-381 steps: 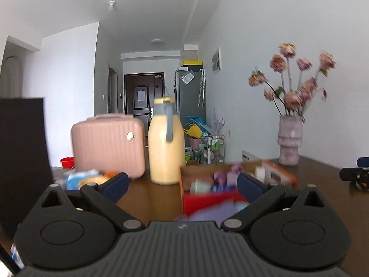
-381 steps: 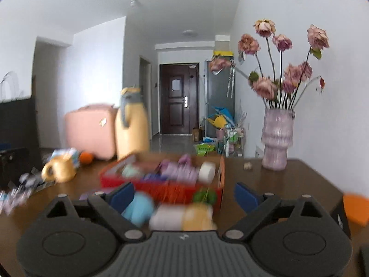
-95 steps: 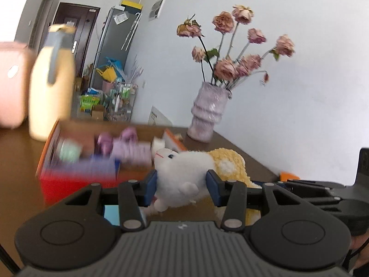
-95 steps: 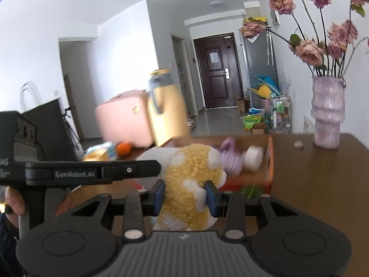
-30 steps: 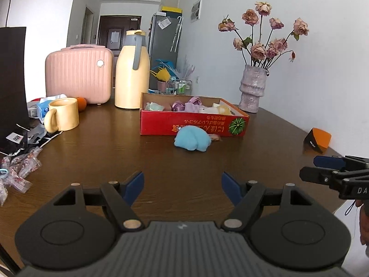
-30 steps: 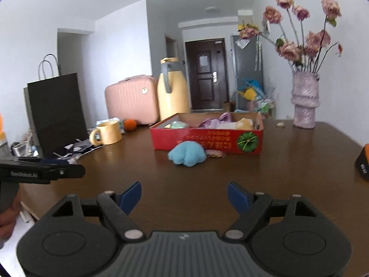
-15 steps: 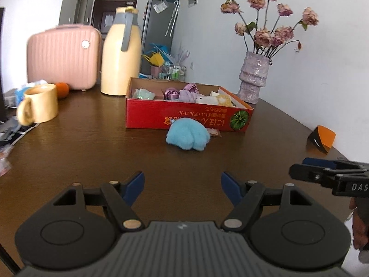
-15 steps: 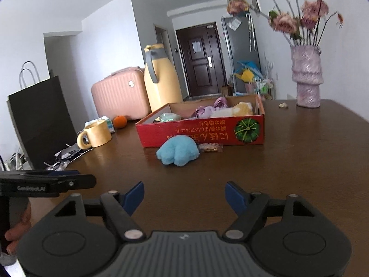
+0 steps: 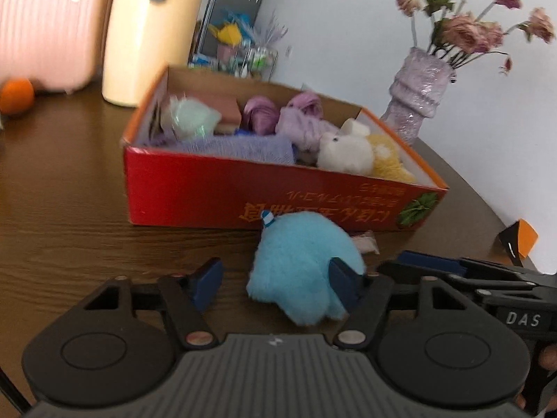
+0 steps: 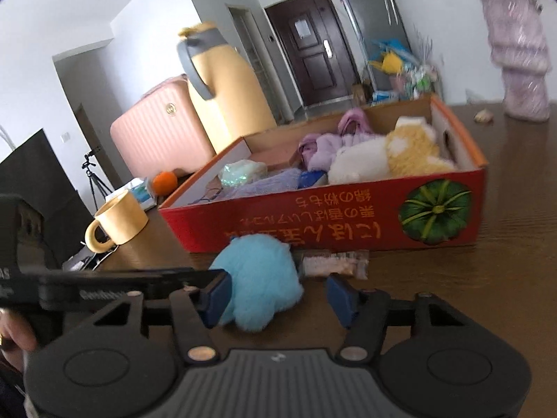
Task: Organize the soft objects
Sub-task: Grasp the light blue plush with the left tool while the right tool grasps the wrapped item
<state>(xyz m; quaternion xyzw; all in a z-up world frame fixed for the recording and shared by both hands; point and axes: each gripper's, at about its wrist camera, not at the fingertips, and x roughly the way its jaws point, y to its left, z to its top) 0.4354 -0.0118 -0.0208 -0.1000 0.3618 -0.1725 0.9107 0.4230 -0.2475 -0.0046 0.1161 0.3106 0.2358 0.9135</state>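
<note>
A fluffy light-blue plush [image 9: 303, 264] lies on the brown table just in front of the red cardboard box [image 9: 209, 188]. It also shows in the right wrist view [image 10: 257, 285]. The red box [image 10: 348, 223] holds a white and yellow plush [image 10: 383, 156], purple soft items [image 9: 296, 118] and a pale green one [image 9: 191, 116]. My left gripper [image 9: 275, 284] is open with the blue plush between its fingers, nearer the right one. My right gripper [image 10: 278, 296] is open around the plush from the other side.
A small clear packet [image 10: 334, 264] lies beside the plush. A yellow thermos [image 9: 149, 31], pink case [image 9: 45, 31], orange fruit [image 9: 15, 95], yellow mug [image 10: 116, 223] and a purple vase [image 9: 417, 101] stand around the box. An orange-black object [image 9: 518, 244] sits at right.
Both grippers have moved forward to the blue plush, which now lies between the open fingers of each. The plush and the box have not moved.
</note>
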